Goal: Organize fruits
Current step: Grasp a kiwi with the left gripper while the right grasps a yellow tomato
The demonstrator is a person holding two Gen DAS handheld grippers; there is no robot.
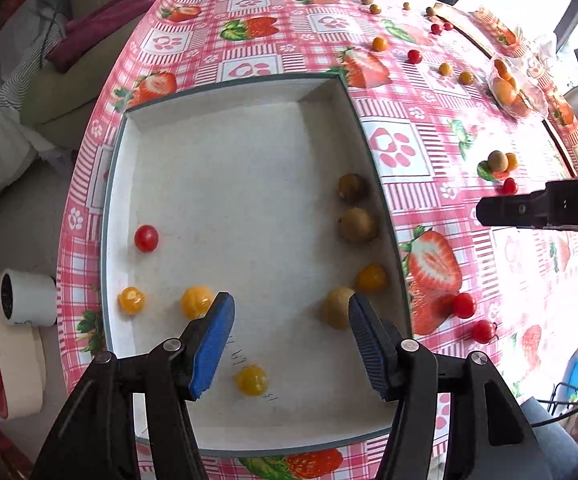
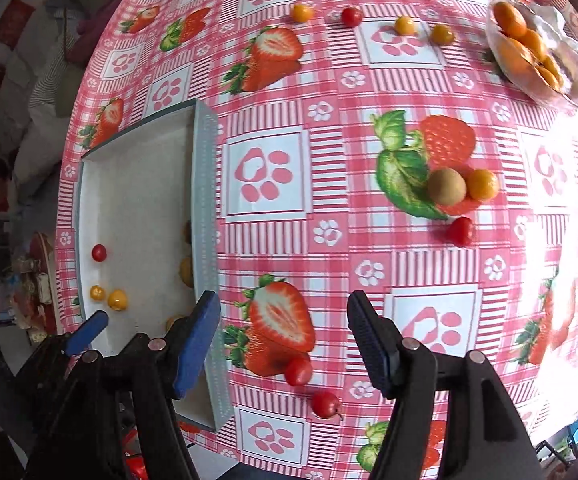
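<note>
A white tray [image 1: 245, 92] with a grey rim lies on the strawberry tablecloth. In it are a red cherry tomato [image 1: 146, 238], several yellow tomatoes such as one [image 1: 251, 380] near the front, and three kiwis, one [image 1: 357, 224] against the right wall. My left gripper [image 1: 291, 312] hovers over the tray, open, with nothing between its blue pads. My right gripper [image 2: 283, 308] is open and empty above the cloth just right of the tray [image 2: 205, 184]. Two red tomatoes [image 2: 298, 371] lie below it. A kiwi [image 2: 447, 186], a yellow tomato [image 2: 482, 184] and a red tomato [image 2: 461, 231] sit farther right.
More small fruits [image 2: 302, 12] are scattered toward the table's far side. A clear dish of orange pieces [image 2: 529, 52] stands at the far right. A white cup [image 1: 29, 298] sits off the table's left edge, with cushions beyond.
</note>
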